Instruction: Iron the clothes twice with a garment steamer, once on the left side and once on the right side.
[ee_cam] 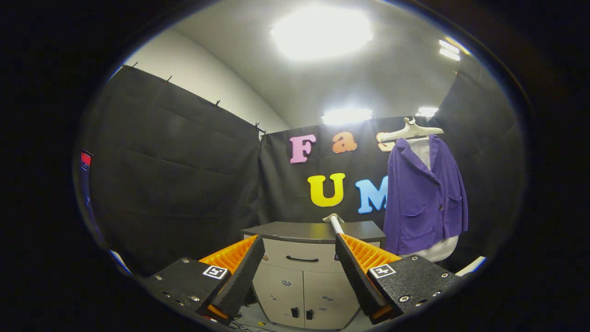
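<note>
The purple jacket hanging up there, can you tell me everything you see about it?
The purple jacket hangs on a pale hanger in front of the booth's black cloth wall, beyond the cabinet and to its right. It looks like soft cloth, with a collar, lapels, dark buttons and two front pockets. It hangs open at the top over a white shirt, whose hem peeks out below. The open tongs are far from it, touching nothing.

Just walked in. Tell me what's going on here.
A hand-held gripper is open and holds nothing, its fingers spread before a grey cabinet. A garment steamer stands on the cabinet top, just beyond the right finger. A purple jacket over a white shirt hangs on a hanger to the right, untouched. Ironing has not begun.
</note>
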